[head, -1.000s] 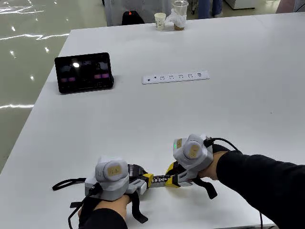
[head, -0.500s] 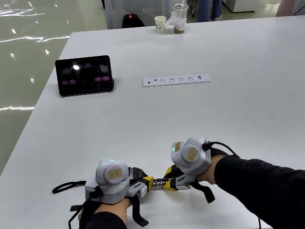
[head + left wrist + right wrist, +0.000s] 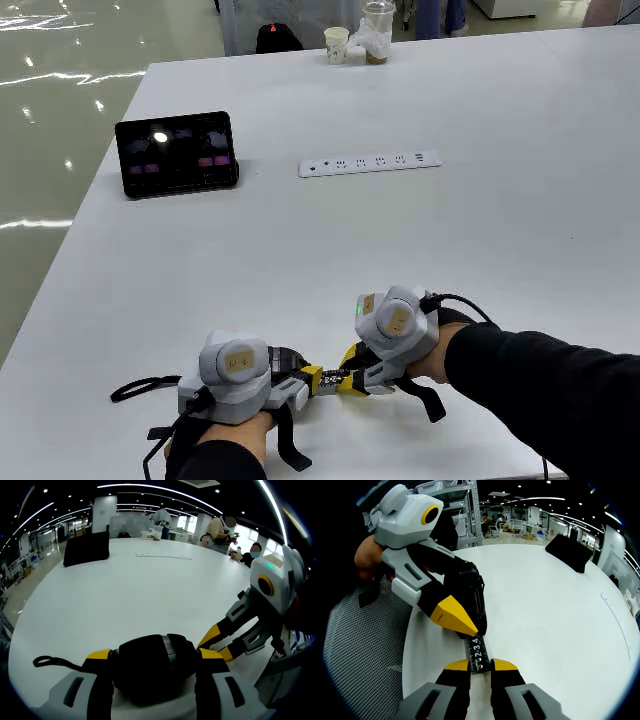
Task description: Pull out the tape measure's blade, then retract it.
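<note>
Tape measure and left claw: we see the tape measure (image 3: 150, 672) sitting squarely between the jaws of the left gripper (image 3: 155, 654), its case touching both yellow tips.
Left claw state: we find the jaws spread as wide as the case and pressed on its two sides, so it has hold of the case.
Blade and right claw: we see the blade (image 3: 478, 654) running from the case straight into the right gripper (image 3: 480, 665).
Right claw state: we find the jaws almost together, pinching the blade's free end.
Where it lies: we place it at the near edge of the white table (image 3: 300, 260), left of centre, well apart from the tablet (image 3: 176, 152) and the power strip (image 3: 369, 162) farther off.
Long axis: in the head view we see the blade lie left to right, case at the left, free end at the right.
Look: we note a rounded black case; a short stretch of pale blade is out, with black marks and the numerals 2, 3, 4.
</note>
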Action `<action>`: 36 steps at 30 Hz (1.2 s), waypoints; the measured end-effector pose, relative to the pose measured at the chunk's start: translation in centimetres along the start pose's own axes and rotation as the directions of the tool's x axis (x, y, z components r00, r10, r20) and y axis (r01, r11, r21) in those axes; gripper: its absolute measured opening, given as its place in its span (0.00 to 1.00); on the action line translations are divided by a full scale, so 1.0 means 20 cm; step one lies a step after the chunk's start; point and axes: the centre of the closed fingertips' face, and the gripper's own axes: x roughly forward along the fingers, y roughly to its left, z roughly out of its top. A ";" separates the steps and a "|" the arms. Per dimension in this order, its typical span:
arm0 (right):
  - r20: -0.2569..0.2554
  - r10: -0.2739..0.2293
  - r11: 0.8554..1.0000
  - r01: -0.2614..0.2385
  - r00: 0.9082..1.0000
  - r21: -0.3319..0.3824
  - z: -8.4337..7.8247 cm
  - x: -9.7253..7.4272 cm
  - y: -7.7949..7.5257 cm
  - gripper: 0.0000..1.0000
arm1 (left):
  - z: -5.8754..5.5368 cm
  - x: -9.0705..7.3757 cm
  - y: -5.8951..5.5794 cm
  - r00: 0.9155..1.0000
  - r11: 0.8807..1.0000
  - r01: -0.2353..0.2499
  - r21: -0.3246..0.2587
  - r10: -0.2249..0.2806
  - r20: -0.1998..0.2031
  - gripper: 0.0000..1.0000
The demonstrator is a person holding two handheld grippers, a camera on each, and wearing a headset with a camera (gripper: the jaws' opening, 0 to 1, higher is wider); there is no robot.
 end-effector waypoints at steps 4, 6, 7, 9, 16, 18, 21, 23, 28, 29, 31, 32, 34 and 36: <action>0.002 0.003 1.000 -0.003 1.000 -0.004 0.01 0.01 0.00 0.12 | 0.00 0.00 0.00 1.000 1.000 0.002 -0.003 -0.002 -0.001 0.61; 0.003 0.004 1.000 -0.004 1.000 -0.005 0.01 0.01 0.00 0.12 | 0.00 0.00 0.00 1.000 1.000 0.002 -0.004 -0.002 0.000 0.61; 0.003 0.004 1.000 -0.004 1.000 -0.005 0.01 0.01 0.00 0.12 | 0.00 0.00 0.00 1.000 1.000 0.002 -0.004 -0.002 0.000 0.61; 0.004 0.003 1.000 -0.003 1.000 -0.006 0.02 0.01 0.00 0.12 | 0.00 0.00 0.00 1.000 1.000 0.003 -0.006 -0.003 -0.001 0.61; 0.008 0.004 1.000 -0.004 1.000 -0.006 0.03 0.02 0.00 0.12 | 0.00 0.00 0.00 1.000 1.000 0.003 -0.006 -0.003 0.000 0.61; 0.007 0.004 1.000 -0.004 1.000 -0.008 0.03 0.03 0.00 0.12 | 0.00 0.00 0.00 1.000 1.000 0.003 -0.005 -0.003 0.000 0.61; 0.008 0.006 1.000 -0.005 1.000 -0.010 0.03 0.03 0.00 0.12 | 0.00 0.00 0.00 1.000 1.000 0.003 -0.006 -0.003 0.000 0.61; 0.009 0.006 1.000 -0.006 1.000 -0.010 0.03 0.03 0.00 0.12 | 0.00 0.00 0.01 1.000 1.000 0.003 -0.006 -0.003 0.001 0.61; 0.013 0.008 1.000 -0.008 1.000 -0.009 0.04 0.04 0.00 0.12 | 0.01 0.00 0.01 1.000 1.000 0.004 -0.007 -0.004 0.001 0.61; 0.014 0.007 1.000 -0.007 1.000 -0.007 0.04 0.04 0.00 0.12 | 0.01 0.00 0.01 1.000 1.000 0.004 -0.009 -0.004 0.002 0.61; 0.014 0.007 1.000 -0.007 1.000 -0.006 0.04 0.04 0.00 0.12 | 0.01 0.00 0.01 1.000 1.000 0.004 -0.010 -0.004 0.002 0.61; 0.014 0.007 1.000 -0.007 1.000 -0.008 0.04 0.04 0.00 0.12 | 0.01 0.00 0.01 1.000 1.000 0.004 -0.010 -0.004 0.001 0.61; 0.015 0.009 1.000 -0.008 1.000 -0.007 0.05 0.04 0.00 0.12 | 0.01 0.00 0.01 1.000 1.000 0.005 -0.011 -0.005 0.001 0.61; 0.018 0.011 1.000 -0.011 1.000 -0.006 0.05 0.05 0.00 0.12 | 0.01 0.00 0.01 1.000 1.000 0.006 -0.012 -0.005 0.001 0.61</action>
